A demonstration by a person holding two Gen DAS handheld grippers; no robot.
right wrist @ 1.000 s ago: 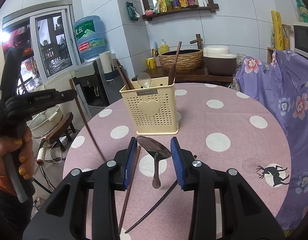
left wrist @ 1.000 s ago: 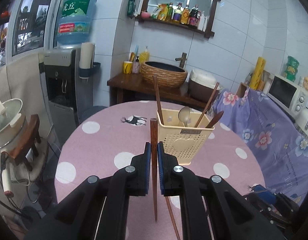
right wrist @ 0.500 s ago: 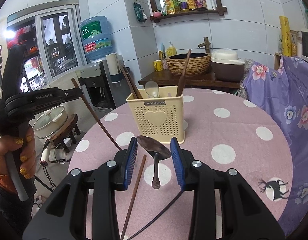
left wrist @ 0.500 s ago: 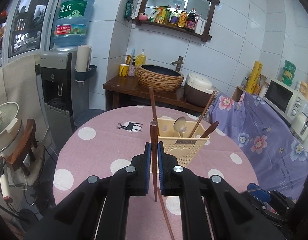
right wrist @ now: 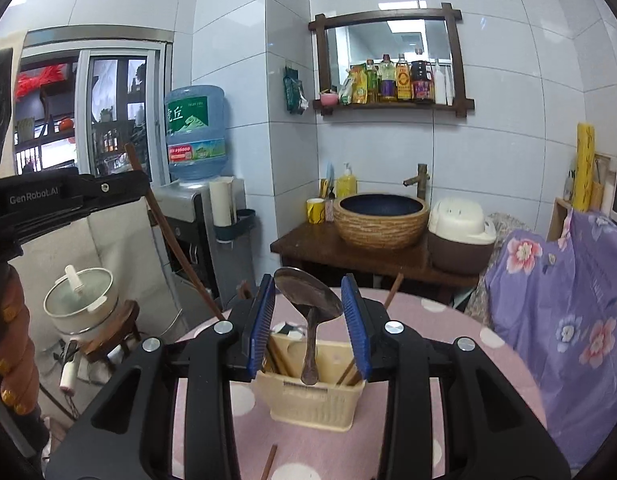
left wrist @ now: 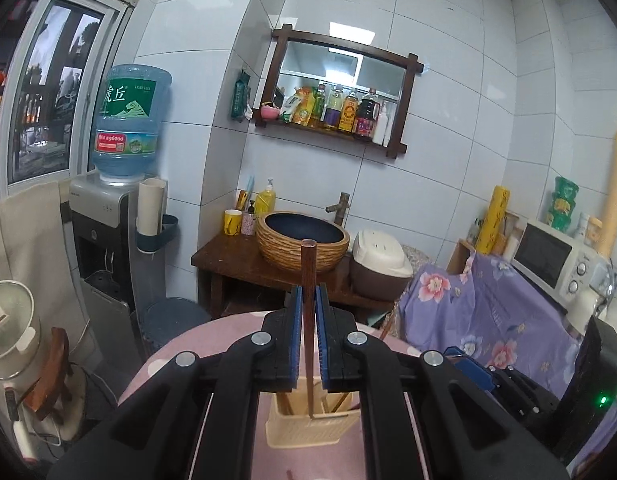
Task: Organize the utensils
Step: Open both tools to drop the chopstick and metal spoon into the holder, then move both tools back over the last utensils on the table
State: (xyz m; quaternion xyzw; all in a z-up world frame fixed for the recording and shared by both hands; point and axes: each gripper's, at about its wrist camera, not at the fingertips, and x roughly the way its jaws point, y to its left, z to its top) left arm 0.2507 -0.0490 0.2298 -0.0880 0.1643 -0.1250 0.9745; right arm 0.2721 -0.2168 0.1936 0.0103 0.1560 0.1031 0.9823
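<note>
My left gripper (left wrist: 308,300) is shut on a brown wooden chopstick (left wrist: 308,276), held upright with its lower tip over the cream perforated utensil holder (left wrist: 308,426). My right gripper (right wrist: 308,296) is shut on a metal spoon (right wrist: 308,304), bowl up, with the handle end hanging just above the same holder (right wrist: 312,404). The holder stands on the pink polka-dot table (right wrist: 448,400) and holds other chopsticks. The left gripper and its chopstick (right wrist: 168,236) also show at the left of the right wrist view.
One more chopstick (right wrist: 268,460) lies on the table in front of the holder. Behind the table stand a wooden counter with a woven basin (right wrist: 382,220), a rice cooker (right wrist: 460,236) and a water dispenser (left wrist: 108,240). A purple floral cloth (right wrist: 568,300) hangs at the right.
Both grippers have risen and moved in over the holder. The chopstick and the spoon now hang above its opening instead of in front of it.
</note>
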